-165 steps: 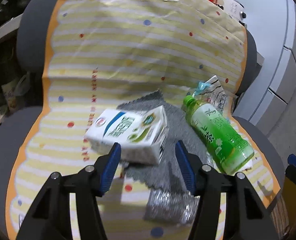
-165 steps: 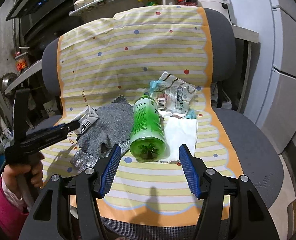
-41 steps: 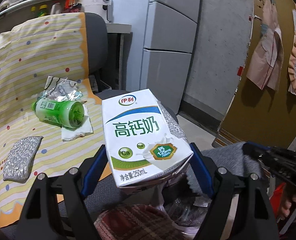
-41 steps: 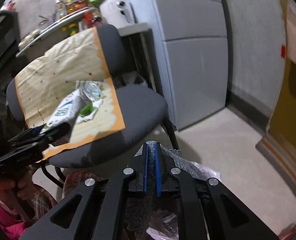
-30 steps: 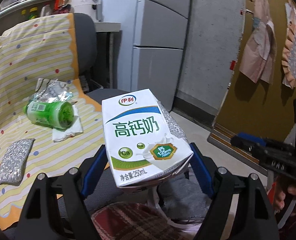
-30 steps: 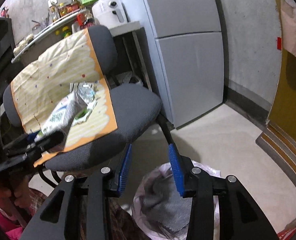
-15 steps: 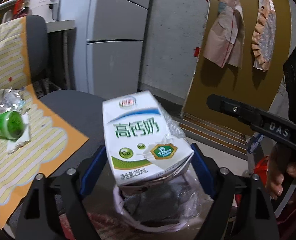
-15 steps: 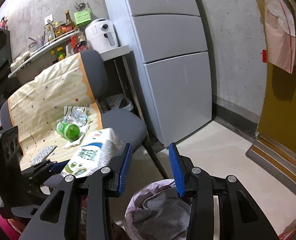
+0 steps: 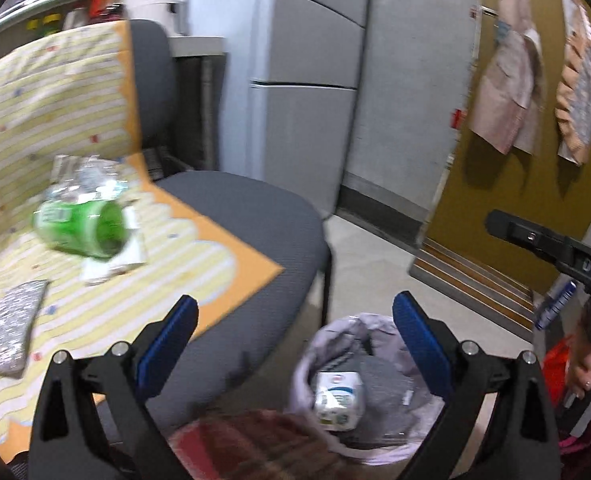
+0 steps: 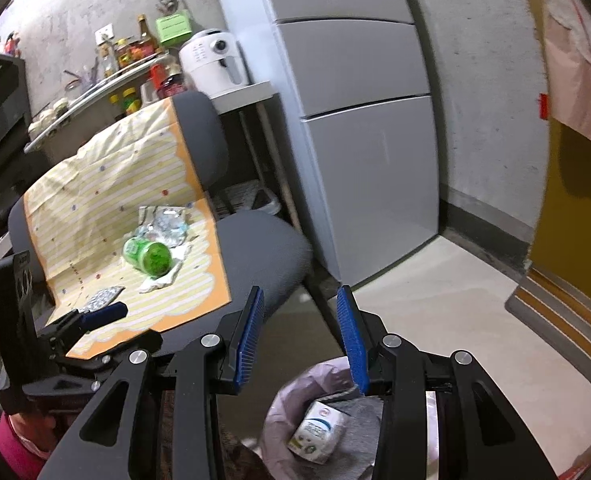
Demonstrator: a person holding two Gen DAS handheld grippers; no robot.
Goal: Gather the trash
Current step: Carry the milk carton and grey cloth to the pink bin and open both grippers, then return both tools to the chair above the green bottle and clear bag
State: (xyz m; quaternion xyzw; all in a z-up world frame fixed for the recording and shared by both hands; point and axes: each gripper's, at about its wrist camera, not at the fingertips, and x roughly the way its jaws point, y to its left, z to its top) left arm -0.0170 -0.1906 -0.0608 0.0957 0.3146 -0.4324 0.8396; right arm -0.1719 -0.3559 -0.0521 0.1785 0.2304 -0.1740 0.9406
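Gaping left tool (image 9: 293,330), empty, carton (image 9: 338,400) binned

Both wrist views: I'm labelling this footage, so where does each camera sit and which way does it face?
Left wrist: on the left gripper, looking down at the trash bin; its open fingers show.
Right wrist: on the right gripper, facing the chair; open fingers show.
Shared: bin, milk carton, green bottle.
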